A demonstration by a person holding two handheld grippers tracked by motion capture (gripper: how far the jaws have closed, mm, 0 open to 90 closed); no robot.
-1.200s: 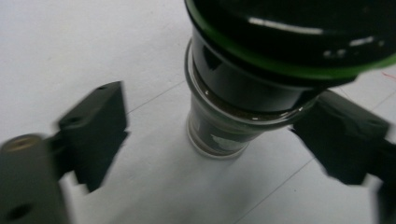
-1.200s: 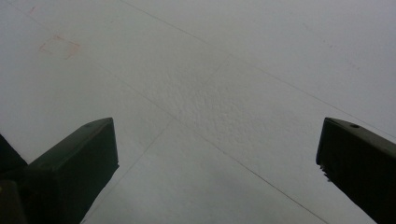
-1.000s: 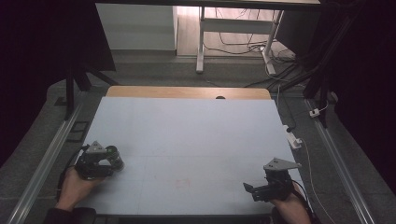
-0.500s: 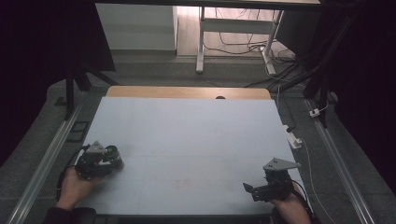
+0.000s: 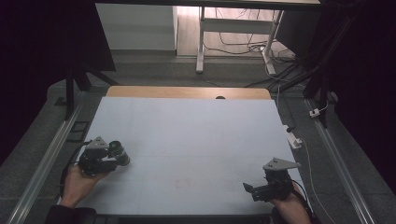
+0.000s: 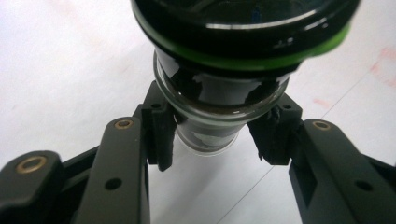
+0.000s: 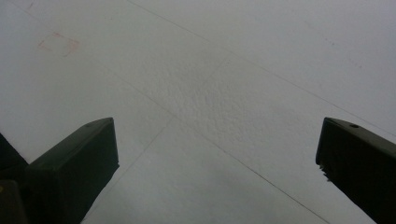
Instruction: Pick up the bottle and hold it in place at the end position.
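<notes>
Barely anything has shifted from above: over the last second my left gripper (image 5: 122,156) sits at the same spot near the table's (image 5: 187,130) eight o'clock edge, with the small clear glass jar with a black, green-ringed lid (image 5: 117,150) at its tip, and my right gripper (image 5: 249,189) waits unmoved near the five o'clock corner. My left hand (image 5: 78,183) has perhaps turned a touch, no more. I read that stillness as a settled hold on the jar rather than a carry under way, so the lift or the placing is still ahead of me.

Looking along the left gripper, its jaws stand narrowly apart, one to each side of the jar's (image 6: 219,112) glass body just below the bulging shoulder. The black pads (image 6: 161,135) press against the glass at nine and three o'clock, so I have it pinched. The jar lies tilted away from me, lid at twelve o'clock and its base towards six, with pale table (image 6: 60,70) beneath. Whether the glass rests on the table or hangs just clear I cannot tell.

Along the right gripper, the jaws stand wide apart at the lower corners with nothing between them, above bare pale table (image 7: 215,107) crossed by thin seams, and a faint red square mark (image 7: 58,45) at ten o'clock. That hand is free to help, I judge, should the lid need turning.
</notes>
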